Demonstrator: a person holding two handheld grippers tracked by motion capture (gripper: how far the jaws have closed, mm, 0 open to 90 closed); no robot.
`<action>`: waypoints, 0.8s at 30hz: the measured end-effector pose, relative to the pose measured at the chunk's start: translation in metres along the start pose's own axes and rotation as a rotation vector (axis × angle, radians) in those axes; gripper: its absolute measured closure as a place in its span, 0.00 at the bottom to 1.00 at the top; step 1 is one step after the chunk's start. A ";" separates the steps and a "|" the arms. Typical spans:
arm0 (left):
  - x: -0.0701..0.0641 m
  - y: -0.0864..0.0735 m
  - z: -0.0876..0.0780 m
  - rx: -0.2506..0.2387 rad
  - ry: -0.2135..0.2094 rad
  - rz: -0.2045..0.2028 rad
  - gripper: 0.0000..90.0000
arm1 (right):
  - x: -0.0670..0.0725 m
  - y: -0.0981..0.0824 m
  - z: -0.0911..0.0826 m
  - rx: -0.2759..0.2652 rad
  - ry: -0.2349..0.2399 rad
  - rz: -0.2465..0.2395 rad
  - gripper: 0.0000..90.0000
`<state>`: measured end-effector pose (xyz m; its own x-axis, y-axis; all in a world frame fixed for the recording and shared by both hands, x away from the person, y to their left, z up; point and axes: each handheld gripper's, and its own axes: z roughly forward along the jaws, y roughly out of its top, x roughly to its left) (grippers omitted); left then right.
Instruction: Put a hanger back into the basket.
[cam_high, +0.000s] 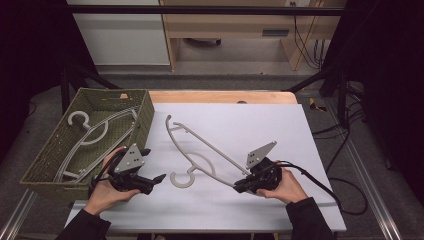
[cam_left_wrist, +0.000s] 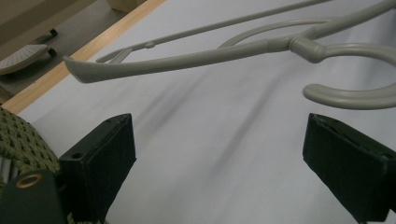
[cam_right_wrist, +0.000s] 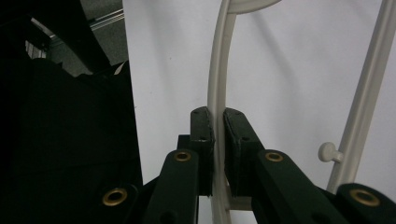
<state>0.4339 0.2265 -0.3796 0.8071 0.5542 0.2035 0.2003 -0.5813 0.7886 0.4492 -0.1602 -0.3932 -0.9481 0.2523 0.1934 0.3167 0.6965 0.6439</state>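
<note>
Hanger (cam_high: 200, 150) pinched in right tongs (cam_high: 242, 186), left tongs (cam_high: 156, 181) spread, two hangers (cam_high: 95, 132) in basket (cam_high: 145, 117).

We note a white sheet (cam_high: 260, 125) covering the table, with a strip of the wooden tabletop (cam_high: 220, 96) bare along its far edge; the same wood edge (cam_left_wrist: 70, 60) runs beside the sheet in the left gripper view. Beyond the table, on the grey floor (cam_high: 225, 80), stand a white cabinet (cam_high: 125, 40) and, just beside it, a light wooden desk (cam_high: 225, 25), and a black bar (cam_high: 200, 10) crosses in front of both. Black cables (cam_high: 350, 130) lie on the floor right of the table, near a metal rail (cam_high: 372, 200).
</note>
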 end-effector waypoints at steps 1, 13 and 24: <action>-0.001 0.002 0.002 0.013 -0.003 0.013 0.11 | 0.001 0.000 0.000 -0.001 0.005 -0.003 0.92; -0.019 0.009 0.013 0.087 0.015 0.190 0.16 | 0.011 -0.004 -0.001 0.036 0.087 -0.032 0.92; -0.037 0.014 0.026 0.138 0.029 0.404 0.24 | 0.019 -0.007 -0.003 0.050 0.139 -0.040 0.92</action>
<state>0.4219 0.1823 -0.3912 0.8203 0.2809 0.4983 -0.0552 -0.8282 0.5577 0.4294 -0.1622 -0.3915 -0.9537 0.1306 0.2707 0.2759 0.7379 0.6159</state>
